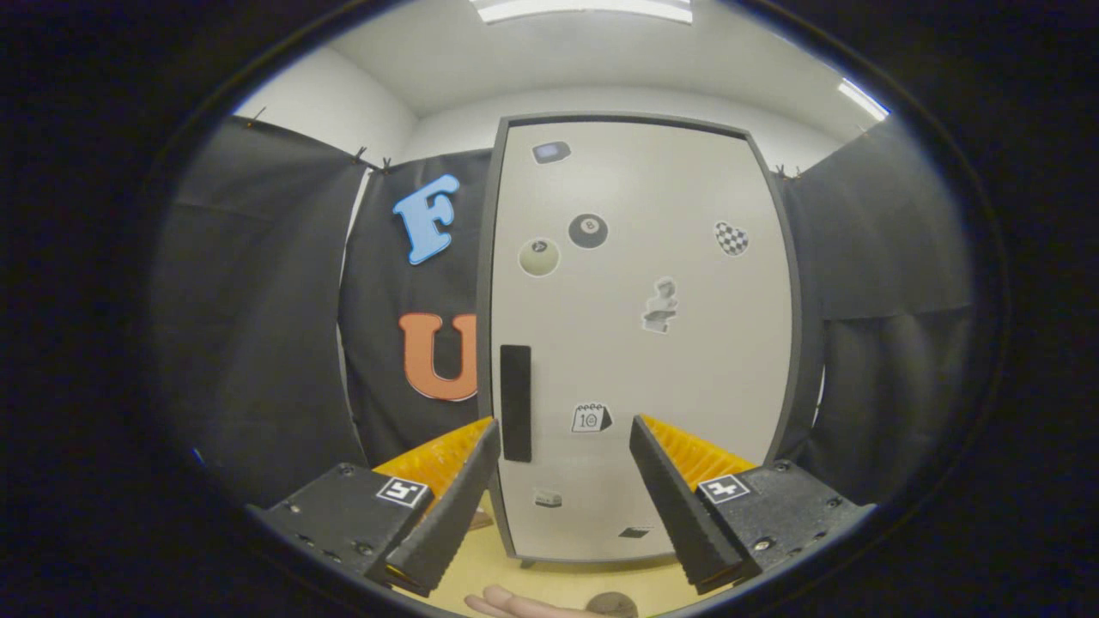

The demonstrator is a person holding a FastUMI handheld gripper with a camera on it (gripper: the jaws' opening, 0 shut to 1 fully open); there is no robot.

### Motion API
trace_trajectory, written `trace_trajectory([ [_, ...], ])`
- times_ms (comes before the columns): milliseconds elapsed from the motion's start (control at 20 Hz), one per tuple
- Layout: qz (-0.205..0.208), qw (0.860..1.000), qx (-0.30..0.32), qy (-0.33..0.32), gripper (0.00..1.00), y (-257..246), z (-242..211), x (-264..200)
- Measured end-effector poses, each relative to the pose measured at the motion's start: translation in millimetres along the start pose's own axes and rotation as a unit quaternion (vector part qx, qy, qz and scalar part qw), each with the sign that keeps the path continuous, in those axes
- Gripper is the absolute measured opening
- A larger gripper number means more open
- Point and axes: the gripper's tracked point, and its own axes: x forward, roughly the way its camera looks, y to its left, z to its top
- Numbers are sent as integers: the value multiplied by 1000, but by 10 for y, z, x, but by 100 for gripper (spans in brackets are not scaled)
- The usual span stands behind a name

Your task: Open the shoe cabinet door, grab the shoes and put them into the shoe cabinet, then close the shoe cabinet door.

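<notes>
The shoe cabinet [640, 343] stands straight ahead on a yellowish floor, its pale door shut and dotted with small stickers. A black vertical handle [515, 403] sits near the door's left edge, just beyond the left finger's tip. My gripper [565, 429] is open, its fingers spread wide with nothing between them, some way short of the door. A rounded dark thing [611, 605] shows low between the fingers; I cannot tell whether it is a shoe.
Black cloth walls close in on both sides of the cabinet. A person's fingers [506, 603] show on the floor below the gripper. The floor [558, 579] runs from the cabinet's feet toward me.
</notes>
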Motion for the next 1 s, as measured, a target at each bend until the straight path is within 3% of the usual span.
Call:
trace_trajectory([
  [400,-5,1000,-3,-16,99,143,35,705],
  [750,6,999,23,28,99,224,-114,1095],
  [850,13,998,33,53,95,246,-231,1169],
  [1000,13,999,23,34,84,263,-136,1161],
])
